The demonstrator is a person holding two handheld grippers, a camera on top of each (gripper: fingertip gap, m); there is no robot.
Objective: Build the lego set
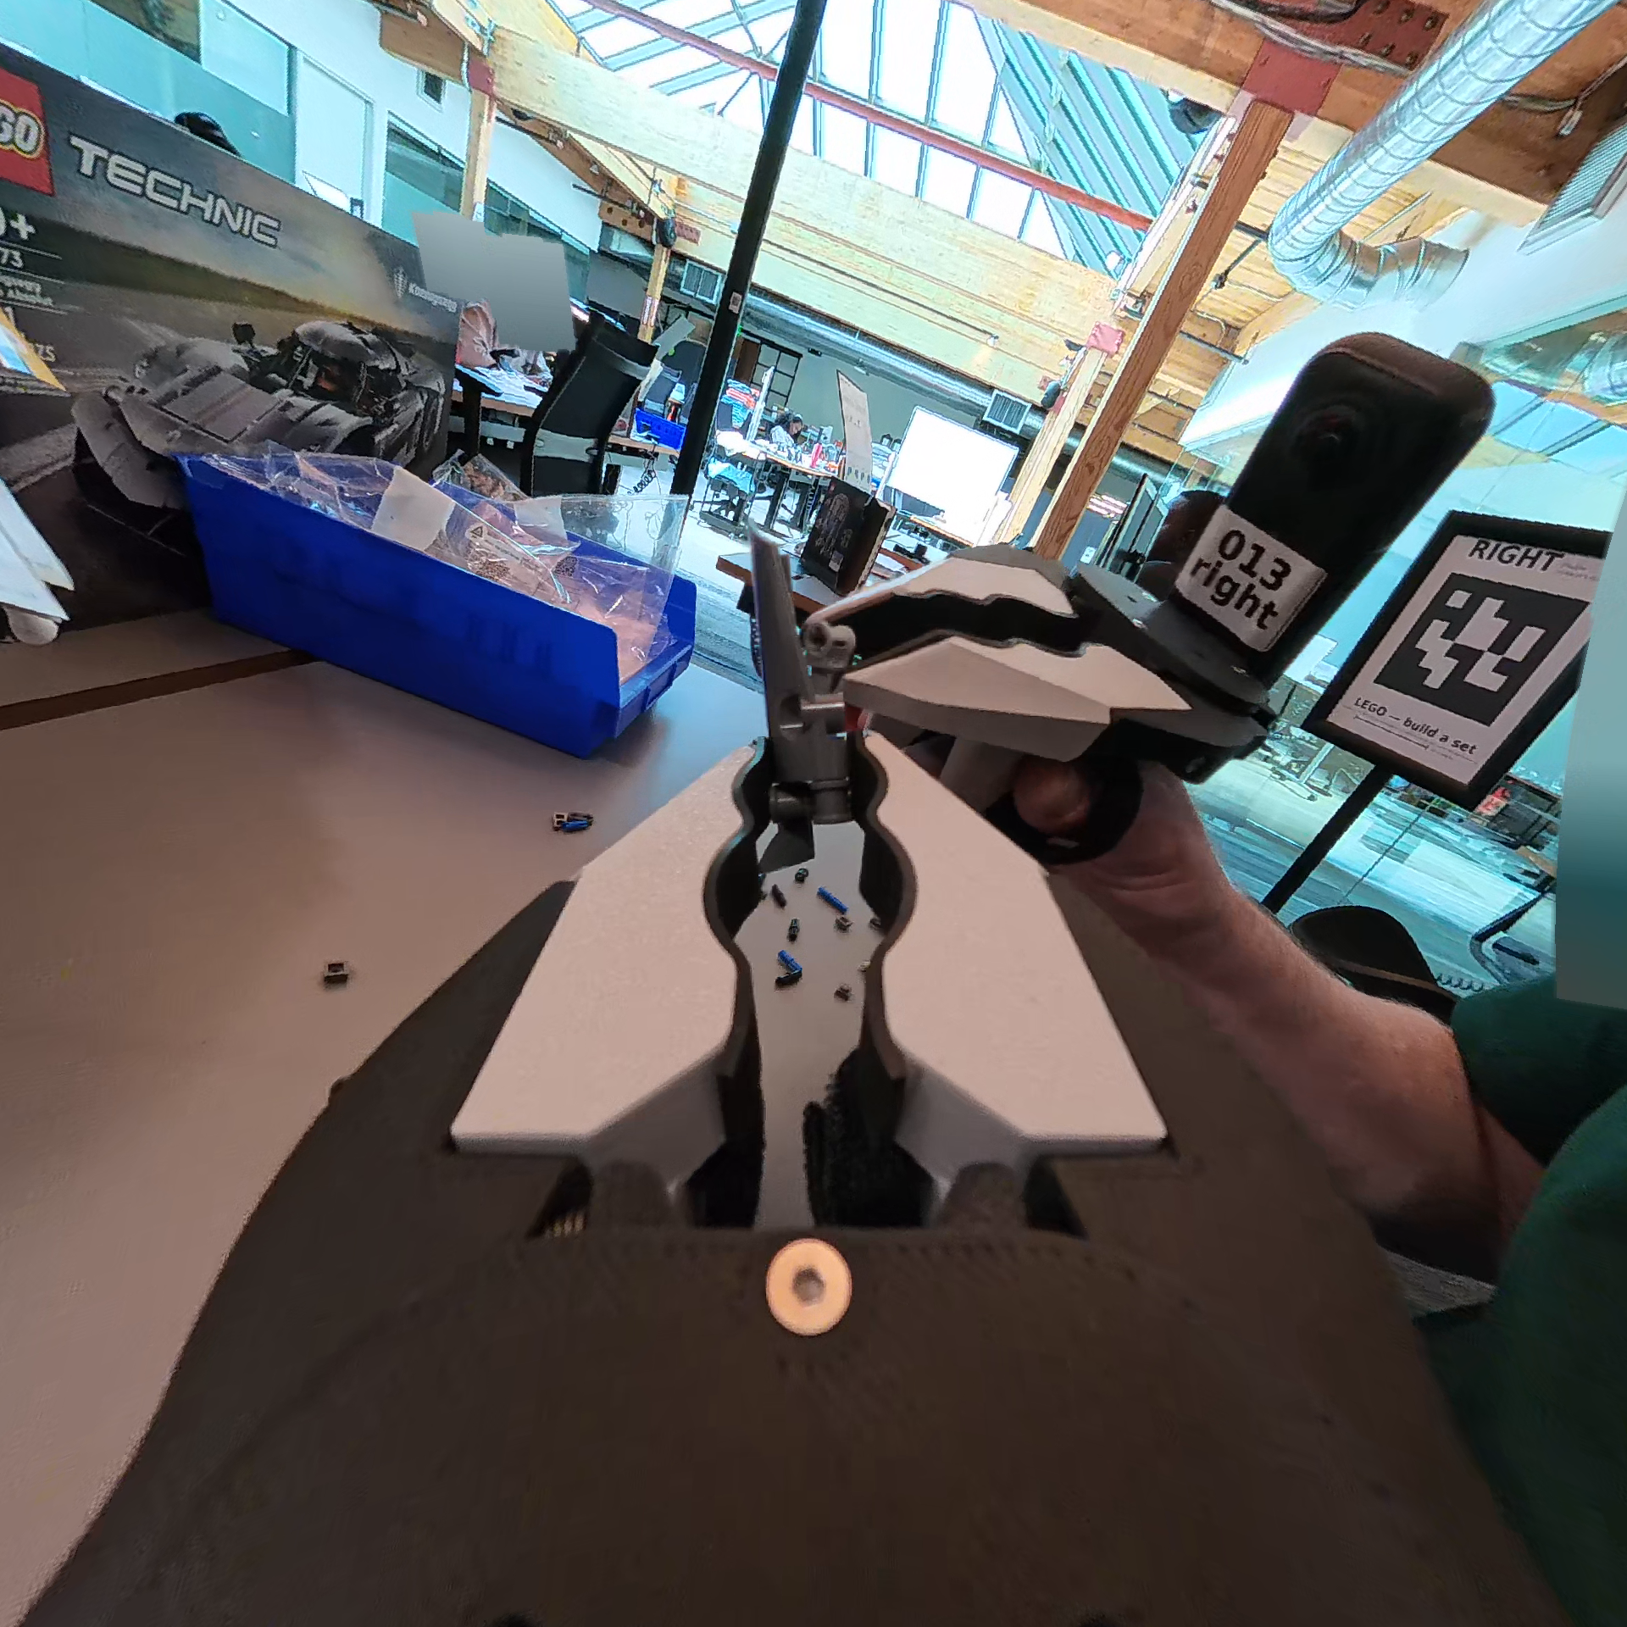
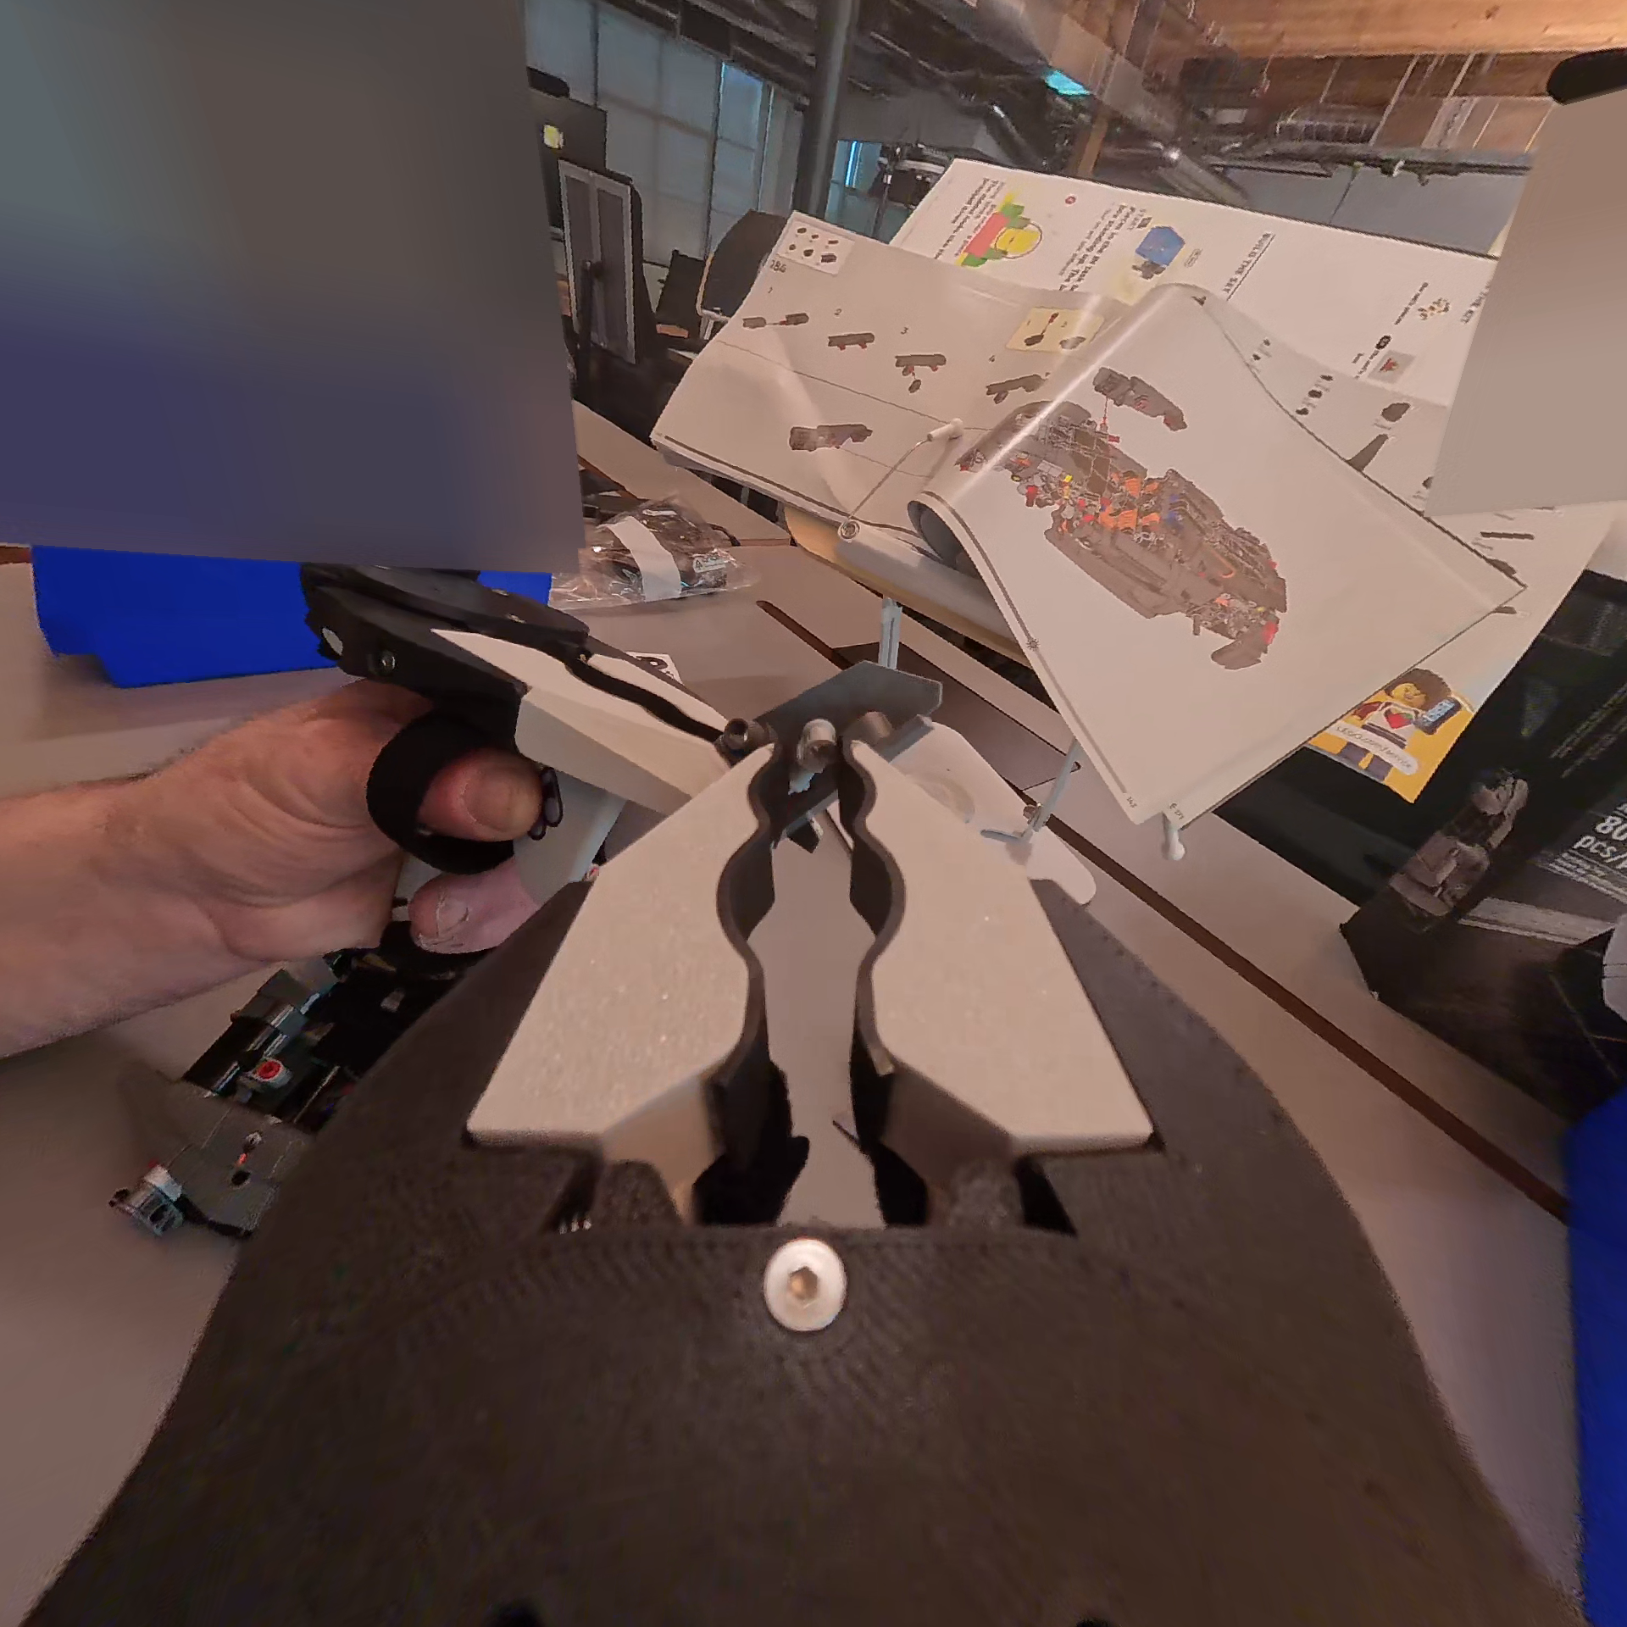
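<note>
Both claws meet above the counter [image 1: 220,836] on one grey lego piece [image 1: 806,748]. The left claw [image 1: 808,775] is clamped on its lower end; the right claw [image 1: 836,669] pinches its top pin. Loose pins [image 1: 792,933] lie below, beside a blue bin [image 1: 423,616].

Bright daylight from skylights [image 1: 880,114], dimmer right view, glare on booklet [image 2: 1171,493], fisheye-bent edges.

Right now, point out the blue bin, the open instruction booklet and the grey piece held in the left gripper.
blue bin [image 1: 414,616]: left wrist view, front wall.
instruction booklet [image 2: 1233,704]: right wrist view, bare part of the curled page.
grey piece [image 1: 784,634]: left wrist view, long blade.
</note>
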